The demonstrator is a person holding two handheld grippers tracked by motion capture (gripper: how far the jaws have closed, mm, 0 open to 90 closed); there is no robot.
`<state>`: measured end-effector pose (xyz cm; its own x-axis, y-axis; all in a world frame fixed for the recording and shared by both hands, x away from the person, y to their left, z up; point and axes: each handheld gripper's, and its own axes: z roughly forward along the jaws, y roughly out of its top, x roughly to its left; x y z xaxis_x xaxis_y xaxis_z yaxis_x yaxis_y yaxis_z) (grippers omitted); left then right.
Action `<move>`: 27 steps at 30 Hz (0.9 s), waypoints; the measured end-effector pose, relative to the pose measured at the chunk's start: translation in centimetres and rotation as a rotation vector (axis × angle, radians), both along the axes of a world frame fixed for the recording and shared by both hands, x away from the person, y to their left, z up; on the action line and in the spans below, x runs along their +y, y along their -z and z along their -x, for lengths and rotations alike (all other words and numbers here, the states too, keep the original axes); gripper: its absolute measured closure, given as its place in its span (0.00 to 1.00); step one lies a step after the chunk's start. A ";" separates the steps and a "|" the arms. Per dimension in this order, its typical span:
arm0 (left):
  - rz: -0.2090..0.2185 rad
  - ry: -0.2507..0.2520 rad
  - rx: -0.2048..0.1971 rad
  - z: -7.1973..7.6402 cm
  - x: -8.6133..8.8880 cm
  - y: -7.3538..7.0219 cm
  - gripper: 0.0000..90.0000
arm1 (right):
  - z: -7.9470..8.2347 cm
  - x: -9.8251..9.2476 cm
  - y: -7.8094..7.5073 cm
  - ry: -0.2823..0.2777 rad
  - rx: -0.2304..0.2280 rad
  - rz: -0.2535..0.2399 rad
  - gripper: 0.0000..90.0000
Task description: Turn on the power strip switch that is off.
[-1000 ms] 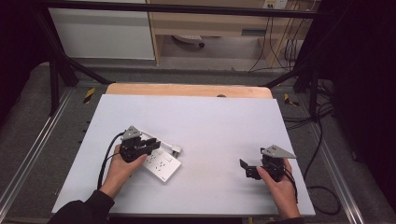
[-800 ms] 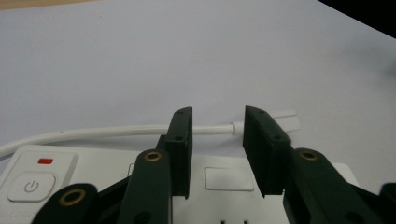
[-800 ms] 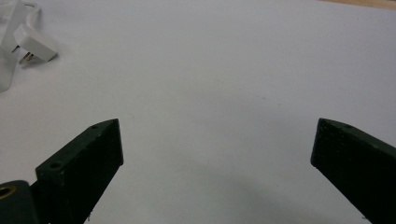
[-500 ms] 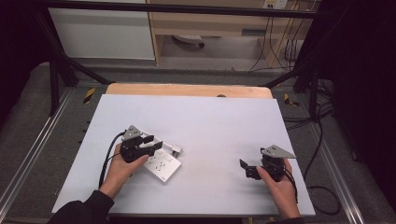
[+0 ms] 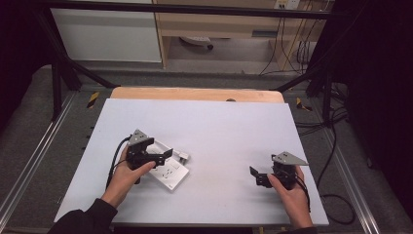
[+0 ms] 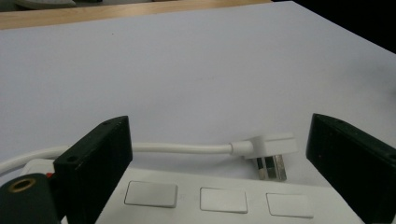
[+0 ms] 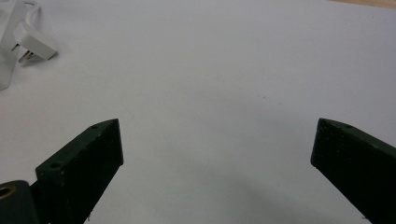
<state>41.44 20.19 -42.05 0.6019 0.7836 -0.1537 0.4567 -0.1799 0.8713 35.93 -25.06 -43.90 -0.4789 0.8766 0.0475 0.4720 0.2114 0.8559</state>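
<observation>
Left gripper [image 5: 163, 155] jaws have just been opening since the earlier frames, now wide, nothing clamped; hands otherwise parked in the same spots. In the left gripper view the jaws straddle the near end of the power strip [image 6: 219, 200], pads clear of it, three blank white squares on its top face in a row between them. Strip's white cable [image 6: 177, 148] runs across just beyond it and ends in the plug [image 6: 273, 149], lying on its side at about 2 o'clock from the strip, metal pins toward the camera. High view: strip [image 5: 170, 173] sits flat on the white surface [image 5: 219, 126] at roughly 8 o'clock from centre, left hand [image 5: 127, 170] right over it, plug [image 5: 182, 156] just off its far corner. Right gripper [image 5: 257, 176] is at 4 o'clock on the surface, well apart from the strip, jaws wide and empty, pointing toward it. Right gripper view shows bare surface between its jaws, plug [image 7: 35, 44] far off at 10 o'clock.
</observation>
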 end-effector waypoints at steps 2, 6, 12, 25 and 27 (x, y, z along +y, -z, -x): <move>0.001 0.000 -0.015 0.1 0.0 -0.2 0.08 | 0.0 0.0 0.0 -0.001 0.003 0.000 0.03; 0.006 0.003 -0.035 0.2 0.2 -0.7 0.08 | 0.0 0.0 0.0 -0.001 0.002 0.000 0.03; 0.015 -0.025 -0.059 0.3 0.5 -1.3 0.07 | 0.0 0.0 0.0 0.002 0.006 -0.003 0.03; 0.026 -0.061 -0.064 0.7 2.0 -2.5 0.06 | 0.0 -0.1 0.0 0.004 0.005 -0.005 0.03; 0.028 -0.063 -0.067 1.0 2.3 -2.8 0.06 | -0.1 -0.1 0.0 0.004 0.004 -0.003 0.03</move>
